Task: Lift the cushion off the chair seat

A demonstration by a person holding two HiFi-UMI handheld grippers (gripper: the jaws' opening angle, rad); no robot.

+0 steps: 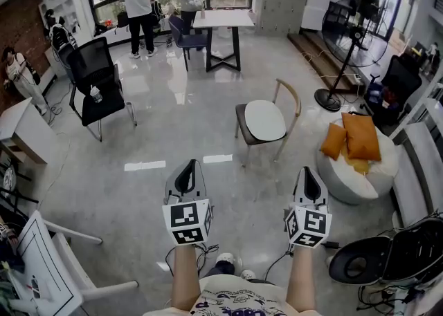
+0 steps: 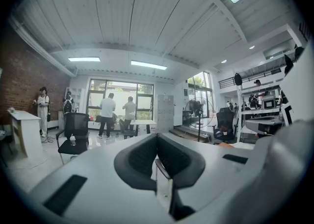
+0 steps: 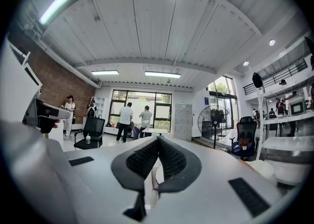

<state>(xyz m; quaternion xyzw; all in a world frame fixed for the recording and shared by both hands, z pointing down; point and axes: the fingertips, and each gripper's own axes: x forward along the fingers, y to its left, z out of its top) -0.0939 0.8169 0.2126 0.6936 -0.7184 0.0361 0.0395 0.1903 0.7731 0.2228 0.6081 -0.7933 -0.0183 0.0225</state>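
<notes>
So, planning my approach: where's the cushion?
The white cushion lies on the wooden chair in the head view, right of centre, left of the orange pillows.

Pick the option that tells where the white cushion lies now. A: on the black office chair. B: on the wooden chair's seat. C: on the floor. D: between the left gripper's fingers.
B: the white cushion lies flat on the seat of the wooden chair, with nothing touching it.

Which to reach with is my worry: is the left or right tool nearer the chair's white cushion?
Right. The right tool hangs below-right of the cushion; the left tool, farther off, below-left.
</notes>
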